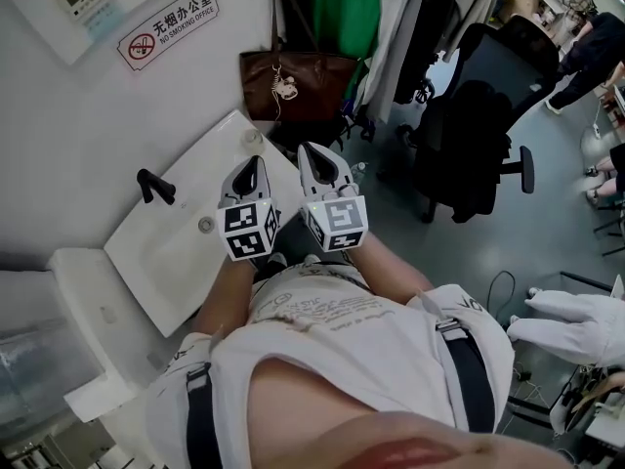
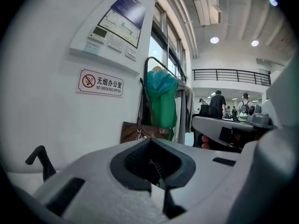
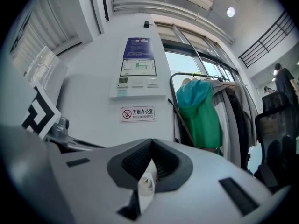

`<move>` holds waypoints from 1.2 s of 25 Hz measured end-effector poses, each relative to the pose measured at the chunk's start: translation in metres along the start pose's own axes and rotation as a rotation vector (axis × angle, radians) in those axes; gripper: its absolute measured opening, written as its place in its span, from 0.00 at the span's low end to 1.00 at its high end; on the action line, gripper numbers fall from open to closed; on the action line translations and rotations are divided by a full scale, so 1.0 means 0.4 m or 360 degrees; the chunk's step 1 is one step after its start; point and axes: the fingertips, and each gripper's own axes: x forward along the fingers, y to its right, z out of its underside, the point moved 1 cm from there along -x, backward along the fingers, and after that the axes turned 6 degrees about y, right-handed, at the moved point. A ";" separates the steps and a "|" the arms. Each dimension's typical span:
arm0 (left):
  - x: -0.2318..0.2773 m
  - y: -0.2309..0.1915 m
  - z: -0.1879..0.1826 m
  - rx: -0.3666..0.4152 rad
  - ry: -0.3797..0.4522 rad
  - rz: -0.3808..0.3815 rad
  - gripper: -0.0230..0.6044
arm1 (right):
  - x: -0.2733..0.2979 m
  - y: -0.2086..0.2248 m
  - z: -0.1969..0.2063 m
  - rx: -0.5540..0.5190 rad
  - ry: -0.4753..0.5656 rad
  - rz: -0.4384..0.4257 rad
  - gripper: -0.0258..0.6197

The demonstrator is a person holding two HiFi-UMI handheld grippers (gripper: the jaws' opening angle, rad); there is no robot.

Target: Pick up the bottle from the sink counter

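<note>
In the right gripper view, a small white bottle (image 3: 146, 185) shows its round cap in the seam between the jaws, and my right gripper (image 3: 149, 171) is shut on it. From the head view, that gripper (image 1: 314, 154) hovers over the right end of the white sink counter (image 1: 176, 262), and the bottle is hidden under it. My left gripper (image 1: 251, 164) hangs just to its left above the basin, shut with nothing in it. In its own view, the left gripper (image 2: 156, 171) has both jaws together.
A black faucet (image 1: 154, 186) stands at the basin's back edge by the wall. A brown bag (image 1: 293, 81) and a green garment (image 1: 342, 8) hang just beyond the counter. A black office chair (image 1: 479, 135) stands to the right. A white-gloved hand (image 1: 576, 325) shows at far right.
</note>
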 end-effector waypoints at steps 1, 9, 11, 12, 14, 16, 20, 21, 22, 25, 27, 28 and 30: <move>0.007 -0.008 0.000 -0.0003 -0.0005 0.0004 0.07 | 0.008 -0.002 0.001 0.0005 -0.0002 0.0006 0.08; 0.064 -0.106 0.012 -0.0021 -0.0016 0.0044 0.07 | 0.079 -0.042 0.023 -0.0053 -0.0049 0.0053 0.08; 0.074 -0.125 0.029 -0.0026 -0.0041 0.0057 0.07 | 0.088 -0.055 0.030 -0.0109 -0.0060 0.0066 0.08; 0.077 -0.134 0.038 -0.0027 -0.0053 0.0064 0.07 | 0.092 -0.061 0.034 -0.0123 -0.0065 0.0072 0.08; 0.085 -0.152 0.056 -0.0023 -0.0078 0.0075 0.07 | 0.100 -0.070 0.041 -0.0127 -0.0072 0.0091 0.08; 0.095 -0.173 0.070 -0.0015 -0.0099 0.0082 0.07 | 0.108 -0.075 0.047 -0.0132 -0.0079 0.0118 0.08; 0.109 -0.220 0.110 -0.0033 -0.0141 0.0093 0.07 | 0.121 -0.089 0.062 -0.0156 -0.0097 0.0150 0.08; 0.112 -0.228 0.120 -0.0042 -0.0155 0.0099 0.07 | 0.121 -0.086 0.069 -0.0141 -0.0111 0.0162 0.08; 0.115 -0.236 0.128 -0.0048 -0.0165 0.0103 0.07 | 0.119 -0.079 0.078 -0.0118 -0.0130 0.0178 0.08; 0.125 -0.252 0.157 -0.0069 -0.0200 0.0114 0.14 | 0.108 -0.053 0.098 -0.0054 -0.0178 0.0229 0.08; 0.140 -0.254 0.172 -0.0088 -0.0217 0.0143 0.34 | 0.109 -0.035 0.095 -0.0044 -0.0181 0.0254 0.08; 0.147 -0.255 0.180 -0.0091 -0.0219 0.0151 0.39 | 0.110 -0.028 0.092 -0.0044 -0.0180 0.0264 0.08; 0.154 -0.260 0.196 -0.0094 -0.0210 0.0160 0.47 | 0.111 -0.022 0.090 -0.0047 -0.0176 0.0279 0.08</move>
